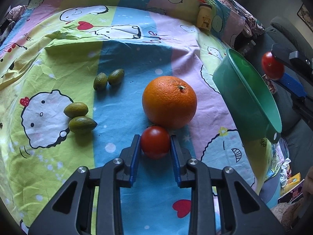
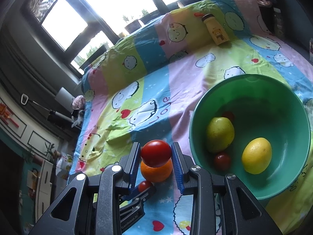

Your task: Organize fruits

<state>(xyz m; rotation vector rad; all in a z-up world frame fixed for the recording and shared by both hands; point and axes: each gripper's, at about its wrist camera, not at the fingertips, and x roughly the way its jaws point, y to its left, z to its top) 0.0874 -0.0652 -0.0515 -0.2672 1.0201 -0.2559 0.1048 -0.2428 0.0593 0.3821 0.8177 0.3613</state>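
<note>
My landmark is the green bowl, sitting on the cartoon-print sheet; it is the biggest thing here and already holds a share of the fruit: a yellow-green fruit, a lemon, one small tomato at the near wall and what looks like another red one half hidden behind the yellow-green fruit. So I judge the job partly done. Still outside the bowl, to its left, lies the orange, bright, pebbled, stem end up. In my right gripper, raised beside the bowl's left rim, I pinch a tomato, glossy, deep red, smooth, ready to go in. My left gripper is down on the sheet just in front of the orange, its blue pads closed against a second tomato, which nearly touches the orange. Farthest left from the bowl lie four small green oval fruits, one pair farther off, another pair nearer me, dull olive and untouched. Left to do, as I see it: two tomatoes, the orange, four green fruits.
</note>
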